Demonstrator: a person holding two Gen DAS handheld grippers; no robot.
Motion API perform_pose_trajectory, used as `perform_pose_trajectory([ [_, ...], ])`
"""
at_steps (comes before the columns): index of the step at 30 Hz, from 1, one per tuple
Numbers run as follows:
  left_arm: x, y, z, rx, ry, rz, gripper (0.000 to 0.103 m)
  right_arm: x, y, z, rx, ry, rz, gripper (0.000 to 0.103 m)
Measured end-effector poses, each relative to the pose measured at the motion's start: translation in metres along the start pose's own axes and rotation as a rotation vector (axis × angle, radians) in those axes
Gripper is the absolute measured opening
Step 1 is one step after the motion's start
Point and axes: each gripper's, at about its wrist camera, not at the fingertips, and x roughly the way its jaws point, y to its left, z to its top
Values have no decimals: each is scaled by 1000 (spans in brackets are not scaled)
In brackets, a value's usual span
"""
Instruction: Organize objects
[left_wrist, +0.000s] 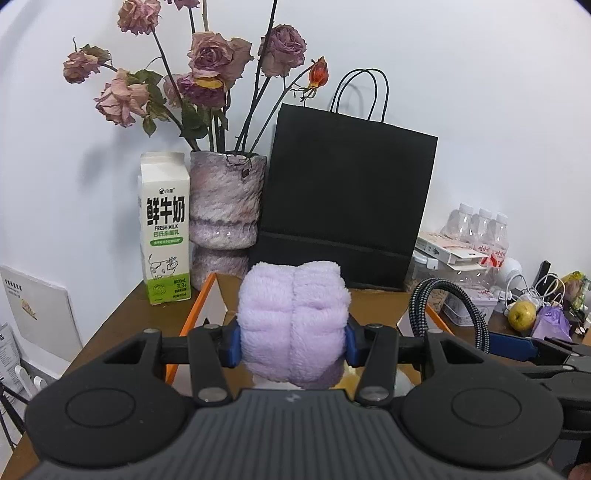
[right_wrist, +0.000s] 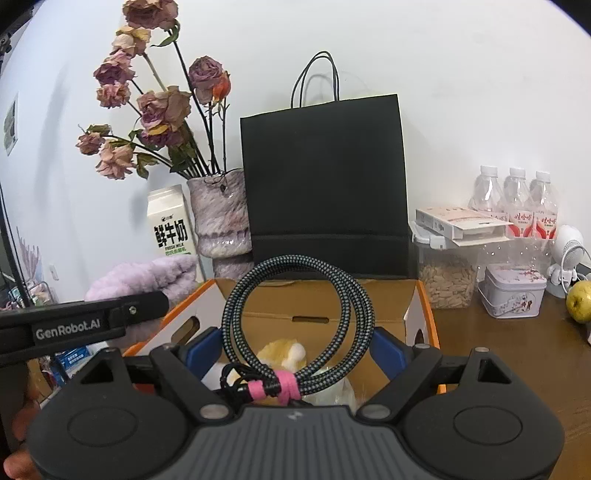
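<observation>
Both wrist views face the black bag (left_wrist: 343, 192) closely

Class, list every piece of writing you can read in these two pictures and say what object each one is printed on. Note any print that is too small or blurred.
"鲜牛奶" on the milk carton.
"FRESH MILK" on the same carton, below the large characters.
"3.3" near the carton's bottom corner; the other small lines there are too small to read.
"GenRobot.AI" on the left gripper, seen from the right wrist view.
Red labels on the water bottles: blurred, unreadable.
Print on the white flat box: too small.
</observation>
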Motion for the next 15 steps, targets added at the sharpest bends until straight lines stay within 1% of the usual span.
perform_pose_trajectory([
  [6, 19, 2, 7, -4, 5, -9, 50, 15, 1, 7, 2, 3, -2, 86],
  [11, 35, 5, 12, -2, 9, -1, 50, 31, -2, 10, 1, 13, -11, 86],
  [15, 48, 8, 13, 1, 26, 1, 50, 43, -4, 10, 1, 23, -22, 86],
])
